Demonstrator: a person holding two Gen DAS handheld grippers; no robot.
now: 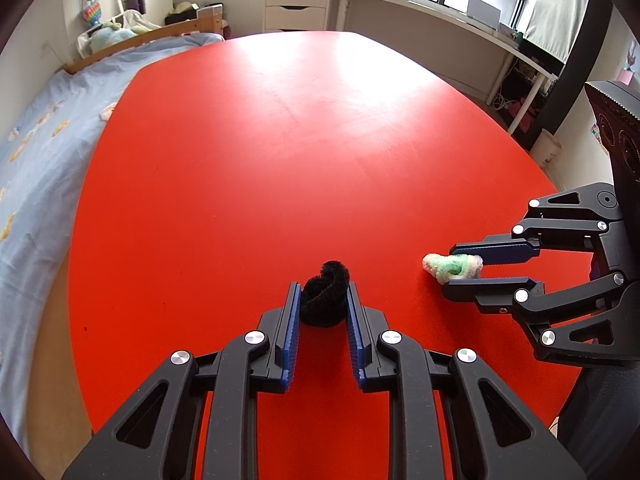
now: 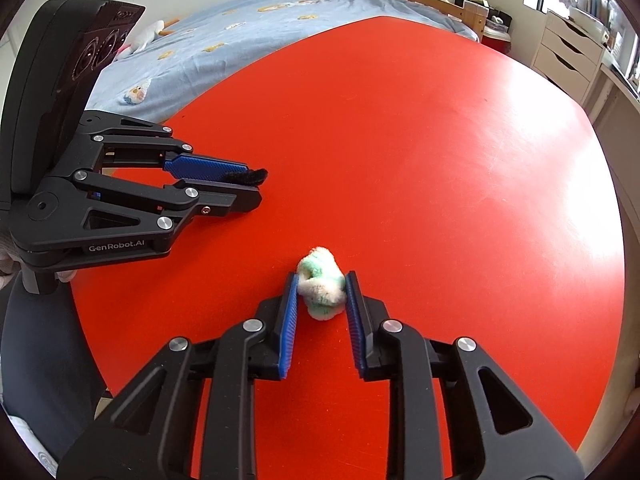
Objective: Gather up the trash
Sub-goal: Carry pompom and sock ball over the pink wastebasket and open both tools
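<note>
A black fuzzy coil (image 1: 325, 298) sits on the red table (image 1: 280, 140) between the fingers of my left gripper (image 1: 323, 294), which is shut on it. A green and white fuzzy wad (image 2: 322, 283) sits between the fingers of my right gripper (image 2: 321, 284), which is shut on it. In the left wrist view the right gripper (image 1: 450, 266) holds the wad (image 1: 452, 266) at the table's right side. In the right wrist view the left gripper (image 2: 256, 186) shows at the left with the black coil (image 2: 248, 176) sticking out of its tips.
A bed with a blue cover (image 1: 36, 152) runs along the table's left side. A white drawer unit (image 1: 298, 0) and a white desk (image 1: 440, 12) stand beyond the far edge. A pale bin (image 1: 549, 148) stands on the floor at the right.
</note>
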